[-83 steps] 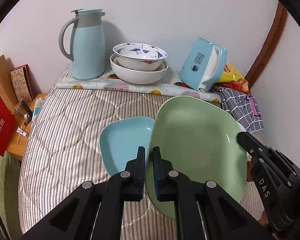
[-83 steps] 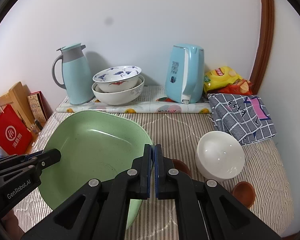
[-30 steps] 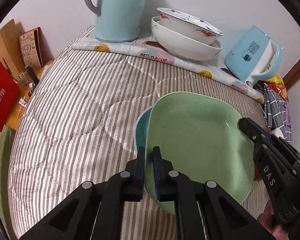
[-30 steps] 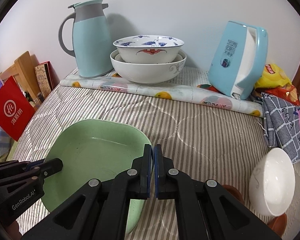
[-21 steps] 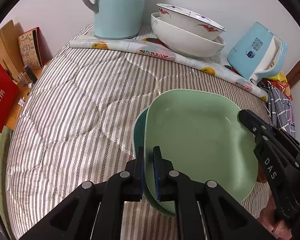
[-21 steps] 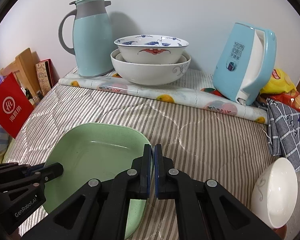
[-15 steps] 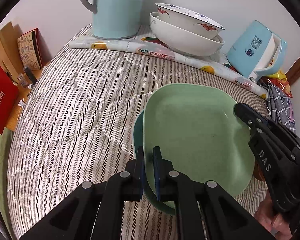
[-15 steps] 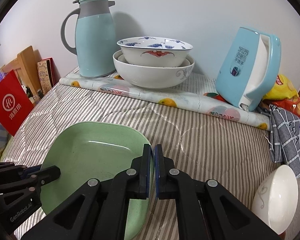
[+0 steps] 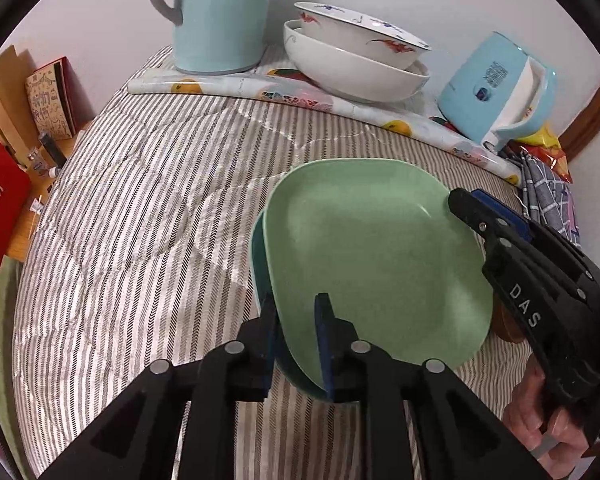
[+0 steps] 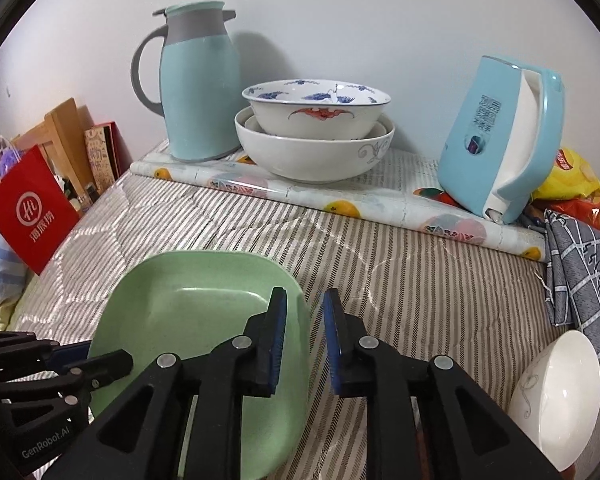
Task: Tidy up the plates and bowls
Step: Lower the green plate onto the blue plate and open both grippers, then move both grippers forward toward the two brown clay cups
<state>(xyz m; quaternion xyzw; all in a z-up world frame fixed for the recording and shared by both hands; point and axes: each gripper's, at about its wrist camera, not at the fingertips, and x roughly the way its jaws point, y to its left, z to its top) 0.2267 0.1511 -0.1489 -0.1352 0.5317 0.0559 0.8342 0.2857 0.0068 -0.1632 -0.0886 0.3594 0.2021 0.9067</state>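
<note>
Green plate [image 9: 372,256] sits nested on blue plate [image 9: 262,272] on striped cloth [image 9: 140,208]. L gripper [image 9: 296,312] & R gripper [image 10: 304,308]: jaws just opened, now slightly spread w/ plate rim between, pads off it.

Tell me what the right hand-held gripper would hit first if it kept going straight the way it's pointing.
Most likely the right rim of the green plate, which sits between the open fingers of the right hand-held gripper. Just past it lies the striped quilt, though depth is hard to judge.
</note>
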